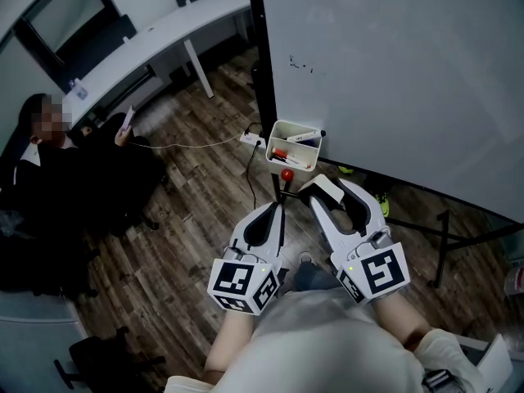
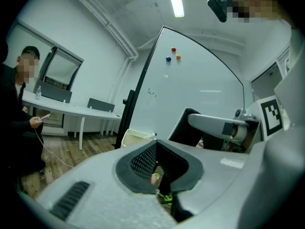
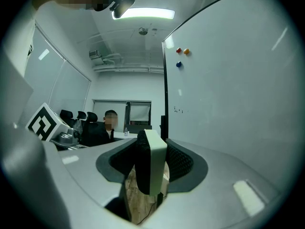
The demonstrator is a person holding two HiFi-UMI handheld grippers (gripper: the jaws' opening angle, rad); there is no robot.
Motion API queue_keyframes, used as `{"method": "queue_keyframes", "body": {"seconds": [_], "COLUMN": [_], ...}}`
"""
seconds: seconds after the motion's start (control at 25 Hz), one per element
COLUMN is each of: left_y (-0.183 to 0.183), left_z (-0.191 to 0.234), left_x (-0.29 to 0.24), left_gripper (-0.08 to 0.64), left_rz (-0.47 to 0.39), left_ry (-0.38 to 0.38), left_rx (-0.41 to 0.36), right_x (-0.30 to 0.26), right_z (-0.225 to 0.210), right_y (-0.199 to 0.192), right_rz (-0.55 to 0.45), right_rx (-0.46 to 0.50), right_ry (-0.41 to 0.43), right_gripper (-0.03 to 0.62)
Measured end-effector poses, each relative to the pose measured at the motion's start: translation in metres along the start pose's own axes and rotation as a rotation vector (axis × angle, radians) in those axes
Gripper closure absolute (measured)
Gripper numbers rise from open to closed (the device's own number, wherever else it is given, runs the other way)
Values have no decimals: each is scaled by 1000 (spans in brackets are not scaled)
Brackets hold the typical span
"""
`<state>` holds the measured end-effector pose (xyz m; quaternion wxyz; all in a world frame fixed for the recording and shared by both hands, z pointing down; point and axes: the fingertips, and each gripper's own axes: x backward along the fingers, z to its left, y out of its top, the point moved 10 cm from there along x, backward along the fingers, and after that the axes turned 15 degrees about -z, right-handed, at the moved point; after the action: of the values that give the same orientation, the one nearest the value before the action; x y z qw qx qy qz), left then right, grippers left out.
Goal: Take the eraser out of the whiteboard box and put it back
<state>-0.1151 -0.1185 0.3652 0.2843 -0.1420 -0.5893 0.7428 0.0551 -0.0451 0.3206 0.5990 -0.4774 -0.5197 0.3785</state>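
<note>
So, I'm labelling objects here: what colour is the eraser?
The eraser is white with a black side; the right gripper view shows it best.

Eraser (image 1: 329, 189) before box (image 1: 275, 142) (markers (image 1: 303, 137) inside)

Office or meeting room. Large whiteboard (image 1: 393, 72) on black stand, coloured magnets (image 2: 172, 54) on it, whiteboard box (image 1: 295, 146) with markers at its lower edge. Long white desk (image 1: 155, 43), black office chairs (image 3: 66, 116), seated person (image 1: 74, 187). Wood-plank floor (image 1: 188, 228), power strip (image 1: 252, 140), ceiling strip light (image 3: 143, 14).
</note>
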Motion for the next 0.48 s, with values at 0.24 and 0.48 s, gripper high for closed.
{"method": "queue_keyframes", "body": {"seconds": [0.24,0.48], "left_y": [-1,-1], "left_z": [6,16], "left_x": [-12,-25], "left_gripper": [558,558], "left_rz": [-1,4], "left_ry": [7,21], "left_rx": [3,5], "right_x": [-12,-30], "right_z": [-11,-22], "right_y": [-5,-11], "right_rz": [8,9], "right_rx": [0,-6], "right_ry": [3,11], "right_gripper": [405,405]}}
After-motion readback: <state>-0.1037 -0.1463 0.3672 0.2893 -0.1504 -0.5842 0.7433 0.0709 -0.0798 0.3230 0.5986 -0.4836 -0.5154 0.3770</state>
